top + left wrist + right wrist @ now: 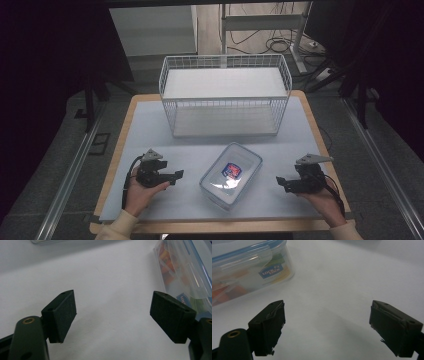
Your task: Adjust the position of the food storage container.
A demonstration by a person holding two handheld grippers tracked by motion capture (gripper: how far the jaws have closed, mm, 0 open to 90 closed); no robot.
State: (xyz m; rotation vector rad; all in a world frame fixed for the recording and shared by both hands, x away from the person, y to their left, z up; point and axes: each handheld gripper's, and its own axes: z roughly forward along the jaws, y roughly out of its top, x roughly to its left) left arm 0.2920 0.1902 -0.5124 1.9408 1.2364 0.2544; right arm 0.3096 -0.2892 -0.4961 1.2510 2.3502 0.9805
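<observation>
A clear plastic food box (231,174) with a blue-edged snap lid and a colourful label lies on the white mat between my two hands. My left gripper (176,176) rests low on the mat to the box's left, pointing at it, jaws open and empty. The box (183,270) fills the upper right of the left gripper view, beyond my left gripper (112,315). My right gripper (281,181) sits to the box's right, pointing at it, also open and empty. In the right gripper view the box (247,267) lies at upper left, ahead of my right gripper (327,323).
A white wire basket (225,95) with a white shelf stands at the back of the mat (150,130). The wooden table edge (115,150) borders the mat. Beyond the table are a desk frame and cables (280,30) on the floor.
</observation>
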